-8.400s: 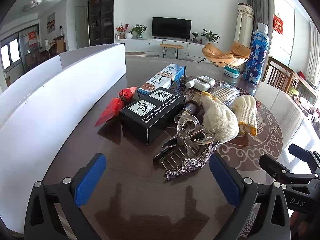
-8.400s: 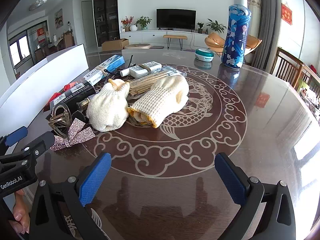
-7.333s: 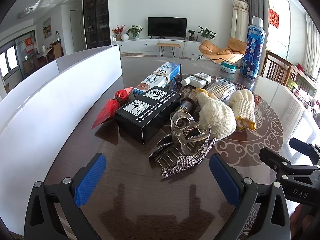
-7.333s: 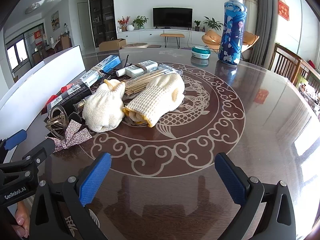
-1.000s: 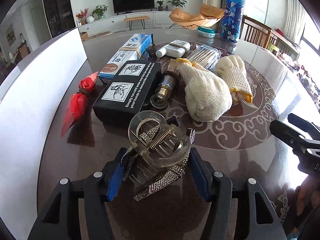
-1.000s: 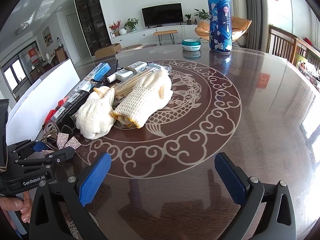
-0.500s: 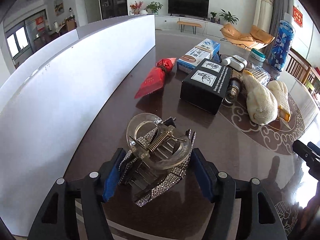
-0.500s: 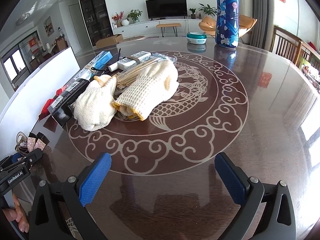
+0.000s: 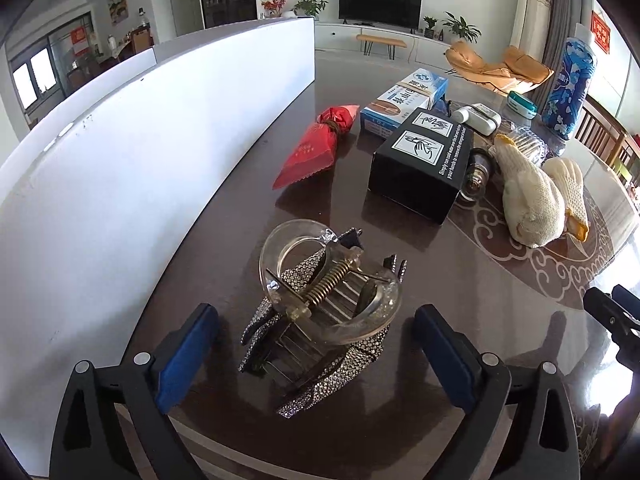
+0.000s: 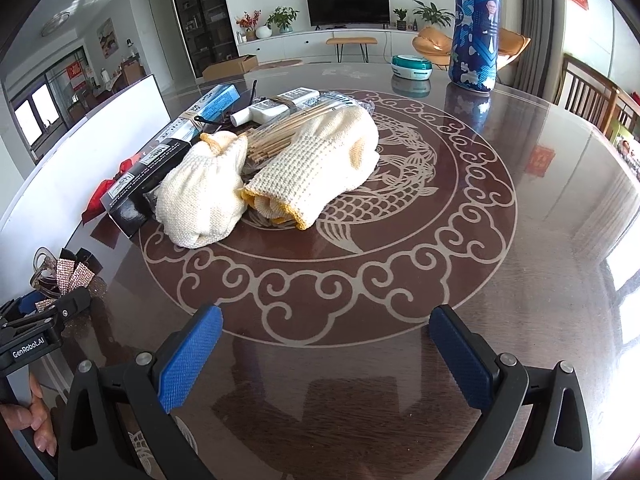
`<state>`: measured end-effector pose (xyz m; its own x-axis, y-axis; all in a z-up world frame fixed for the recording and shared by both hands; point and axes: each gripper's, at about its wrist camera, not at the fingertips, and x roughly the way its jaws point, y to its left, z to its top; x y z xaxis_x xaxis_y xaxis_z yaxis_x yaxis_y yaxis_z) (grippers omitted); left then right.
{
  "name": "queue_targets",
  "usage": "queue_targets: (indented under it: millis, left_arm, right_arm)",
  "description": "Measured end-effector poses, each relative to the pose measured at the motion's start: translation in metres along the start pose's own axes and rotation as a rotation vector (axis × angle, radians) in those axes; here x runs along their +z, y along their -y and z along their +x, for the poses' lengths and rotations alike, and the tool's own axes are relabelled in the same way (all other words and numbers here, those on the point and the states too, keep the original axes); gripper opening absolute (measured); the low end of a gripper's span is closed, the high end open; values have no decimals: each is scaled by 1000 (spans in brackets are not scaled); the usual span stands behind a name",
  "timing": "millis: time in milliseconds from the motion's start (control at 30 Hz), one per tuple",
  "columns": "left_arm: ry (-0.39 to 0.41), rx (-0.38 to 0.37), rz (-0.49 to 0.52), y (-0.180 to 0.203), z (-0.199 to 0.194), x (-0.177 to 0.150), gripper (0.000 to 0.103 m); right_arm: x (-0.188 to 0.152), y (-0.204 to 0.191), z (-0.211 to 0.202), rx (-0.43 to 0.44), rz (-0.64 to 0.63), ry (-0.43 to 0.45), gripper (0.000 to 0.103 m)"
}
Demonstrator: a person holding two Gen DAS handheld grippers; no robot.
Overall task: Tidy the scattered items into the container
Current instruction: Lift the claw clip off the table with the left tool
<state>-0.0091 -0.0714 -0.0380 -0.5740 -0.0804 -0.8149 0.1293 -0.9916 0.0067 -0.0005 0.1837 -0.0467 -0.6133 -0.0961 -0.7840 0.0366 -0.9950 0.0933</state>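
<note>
Left gripper (image 9: 316, 354) jaws opening, pads clear of hair clip (image 9: 324, 312); clip sits on tabletop (image 9: 480, 280) between them, beside white container wall (image 9: 140, 160), not inside. Likely set down near container to regrip. Right gripper (image 10: 326, 358) wide open, empty, idle over bare tabletop. Gloves (image 10: 312, 172), black box (image 9: 420, 164), red packet (image 9: 316, 144) remain scattered. Container interior hidden behind wall; contents unknown.

glossy table (image 10: 520, 240), knitted gloves (image 10: 312, 168), rhinestone clip (image 9: 328, 312)
</note>
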Motion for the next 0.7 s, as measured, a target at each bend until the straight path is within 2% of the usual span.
queue_targets:
  millis: [367, 700]
  left_arm:
    - [-4, -7, 6, -1, 1, -2, 103]
    - [-3, -9, 7, 0, 1, -2, 103]
  right_arm:
    - [0, -3, 0, 28, -14, -1, 103]
    - [0, -6, 2, 6, -31, -10, 103]
